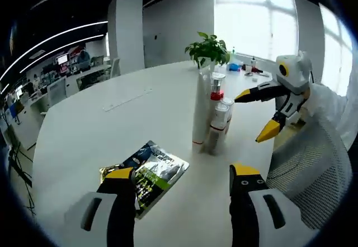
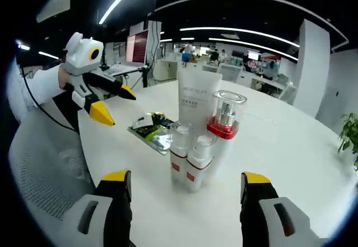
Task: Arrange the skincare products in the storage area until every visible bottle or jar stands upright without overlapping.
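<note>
table [image 1: 84,129]: large, white, rounded; bears all items below. also in right gripper view [image 2: 291,146].

chair [image 1: 313,169]: white mesh back, at the table edge, just beside the bottle cluster in left gripper view; also at lower left of right gripper view [image 2: 45,163].

plant [image 1: 208,48]: green, potted, on the far side of the table beyond the cluster.

tube [image 1: 200,110]: tall, white, upright, red band at base; tallest of the cluster. printed face shows in right gripper view [image 2: 198,99].

pump bottle [image 2: 224,127]: upright, clear cap over a red collar, just beside the tube; also in left gripper view [image 1: 216,90].

small bottles [image 2: 190,160]: two, white with red bands, upright, standing close together in front of the tube and pump bottle; whether they touch cannot be told. in left gripper view [image 1: 219,121].

sachet [image 1: 151,174]: flat foil pack, green and dark print, lying on the table apart from the cluster, near the left jaw in left gripper view; behind the cluster in right gripper view [image 2: 154,131].

left gripper [image 1: 184,183]: yellow-tipped black jaws wide apart, empty, above the table; seen from the right gripper view [image 2: 109,104], jaws spread.

right gripper [image 2: 187,183]: jaws wide apart, empty, low before the cluster; seen from the left gripper view [image 1: 257,113], jaws spread beside the pump bottle.
</note>
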{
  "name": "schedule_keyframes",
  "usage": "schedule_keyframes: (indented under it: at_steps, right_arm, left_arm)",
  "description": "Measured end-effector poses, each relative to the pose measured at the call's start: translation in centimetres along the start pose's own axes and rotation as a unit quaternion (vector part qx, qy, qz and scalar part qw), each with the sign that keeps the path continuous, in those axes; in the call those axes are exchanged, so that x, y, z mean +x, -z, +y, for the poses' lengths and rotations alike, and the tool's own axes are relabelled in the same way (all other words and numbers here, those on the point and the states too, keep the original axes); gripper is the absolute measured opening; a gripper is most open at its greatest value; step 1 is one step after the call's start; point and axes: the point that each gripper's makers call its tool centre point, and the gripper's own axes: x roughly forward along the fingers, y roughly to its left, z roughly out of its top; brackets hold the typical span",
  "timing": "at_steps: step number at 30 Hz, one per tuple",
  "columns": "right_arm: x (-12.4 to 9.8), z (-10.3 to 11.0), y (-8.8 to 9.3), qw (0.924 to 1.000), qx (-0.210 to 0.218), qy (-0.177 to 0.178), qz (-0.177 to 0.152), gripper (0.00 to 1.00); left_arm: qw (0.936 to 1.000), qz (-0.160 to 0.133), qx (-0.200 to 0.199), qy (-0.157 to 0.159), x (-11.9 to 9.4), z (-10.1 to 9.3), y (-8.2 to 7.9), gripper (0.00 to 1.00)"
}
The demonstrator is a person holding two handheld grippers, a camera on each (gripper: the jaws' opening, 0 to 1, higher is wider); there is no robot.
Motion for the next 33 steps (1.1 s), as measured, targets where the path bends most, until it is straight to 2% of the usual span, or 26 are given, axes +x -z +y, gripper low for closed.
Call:
schedule_keyframes:
  at_steps: [4, 7, 14, 18, 21, 26, 28, 30, 33]
  right_arm:
    - [-0.2, 0.1, -0.7, 1.0, -0.004, -0.001, -0.001, 0.8]
    - [-0.3, 0.1, -1.1, 0.9999, -0.012, -0.002, -0.003, 0.83]
    - [-0.6, 0.5, -1.7, 0.9996, -0.027, -0.006, -0.001, 0.91]
    - [-0.7, 0.7, -1.9, 0.9994, -0.036, -0.004, 0.001, 0.99]
    - [-0.7, 0.7, -2.3, 0.9993, -0.038, -0.005, -0.002, 0.99]
    - [-0.8, 0.9, -2.6, 0.9993, -0.036, -0.004, -0.005, 0.99]
    - [-0.8, 1.0, -2.8, 0.9991, -0.041, -0.004, -0.004, 0.99]
    - [-0.9, 1.1, -3.0, 0.9989, -0.047, 0.002, -0.005, 0.99]
    - [-1.0, 1.2, -3.3, 0.9987, -0.051, 0.002, -0.005, 0.99]
  left_arm:
    - [0.9999, -0.006, -0.003, -0.01, -1.1, 0.4, 0.0, 0.72]
    - [0.9997, -0.016, -0.001, -0.016, -2.1, 0.6, -0.1, 0.72]
    - [0.9992, -0.026, -0.013, -0.029, -3.7, 1.2, -0.1, 0.81]
    - [0.9989, -0.029, -0.013, -0.035, -4.4, 2.4, 0.4, 0.85]
    - [0.999, -0.024, -0.015, -0.034, -4.6, 2.3, 0.7, 0.91]
    - [0.9986, -0.035, -0.025, -0.03, -4.7, 2.0, 0.7, 0.99]
    - [0.9986, -0.036, -0.025, -0.031, -4.7, 1.8, 0.7, 0.99]
    - [0.9977, -0.047, -0.023, -0.044, -4.6, 1.9, 0.4, 0.99]
    - [0.9977, -0.048, -0.029, -0.038, -4.4, 1.5, 0.6, 0.99]
